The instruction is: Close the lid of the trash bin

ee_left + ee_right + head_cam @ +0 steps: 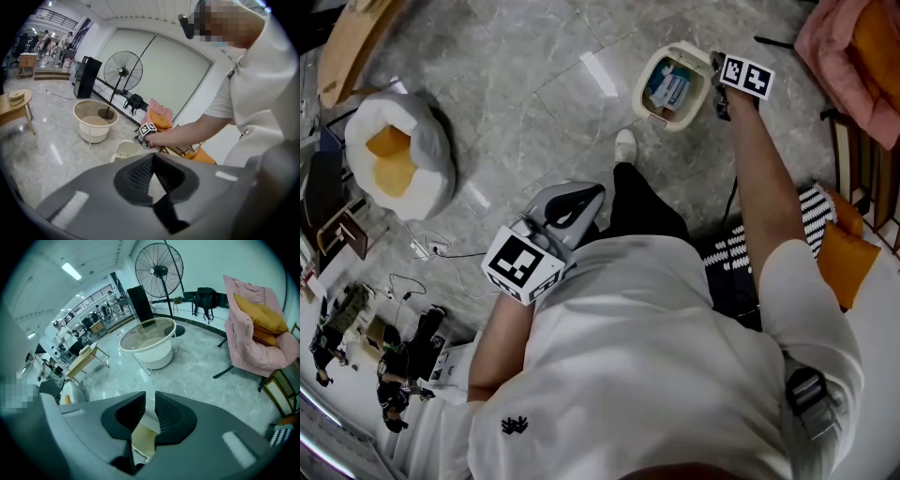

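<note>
A cream trash bin (673, 86) stands open on the marble floor, with packaging visible inside it. Its lid (709, 69) is raised at the bin's right side. My right gripper (718, 90) reaches out to that side, marker cube on top. In the right gripper view its jaws (150, 400) stand nearly together with a cream strip of the lid (147, 420) between them. My left gripper (577, 202) is held back near the person's body, shut and empty. In the left gripper view its tips (153, 155) meet, and the bin (126, 150) lies beyond them.
A white and orange round cushion seat (398, 155) sits at the left, and a pink chair with an orange cushion (853, 47) at the right. The person's shoe (625, 145) is just before the bin. A standing fan (159, 266) and a white round tub (149, 347) stand further off.
</note>
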Tool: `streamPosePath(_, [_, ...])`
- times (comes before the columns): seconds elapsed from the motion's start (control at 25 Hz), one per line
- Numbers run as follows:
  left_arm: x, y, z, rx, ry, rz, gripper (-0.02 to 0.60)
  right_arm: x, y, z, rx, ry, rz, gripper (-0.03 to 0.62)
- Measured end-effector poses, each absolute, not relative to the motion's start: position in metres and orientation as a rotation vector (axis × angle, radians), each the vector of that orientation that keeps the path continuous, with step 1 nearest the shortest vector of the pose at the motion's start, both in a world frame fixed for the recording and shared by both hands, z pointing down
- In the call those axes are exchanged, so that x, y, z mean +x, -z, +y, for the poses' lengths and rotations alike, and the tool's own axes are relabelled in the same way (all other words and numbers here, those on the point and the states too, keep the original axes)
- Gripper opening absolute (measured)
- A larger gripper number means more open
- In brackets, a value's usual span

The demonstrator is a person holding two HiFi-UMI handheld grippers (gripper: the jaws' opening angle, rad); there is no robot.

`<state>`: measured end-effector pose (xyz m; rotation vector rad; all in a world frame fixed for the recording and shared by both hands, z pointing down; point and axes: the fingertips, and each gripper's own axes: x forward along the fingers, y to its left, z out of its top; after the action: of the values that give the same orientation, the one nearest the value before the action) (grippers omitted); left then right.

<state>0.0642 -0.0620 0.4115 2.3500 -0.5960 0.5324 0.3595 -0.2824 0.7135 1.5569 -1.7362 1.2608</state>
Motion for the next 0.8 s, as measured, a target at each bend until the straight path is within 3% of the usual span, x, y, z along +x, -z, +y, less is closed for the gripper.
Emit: streamPosePath(0.8, [0.051,-0.413,-0.031,2.346,-0.530,-0.569,0.055,0.321,-0.728,-0.220,1.503,-1.291,-1.721,0.043])
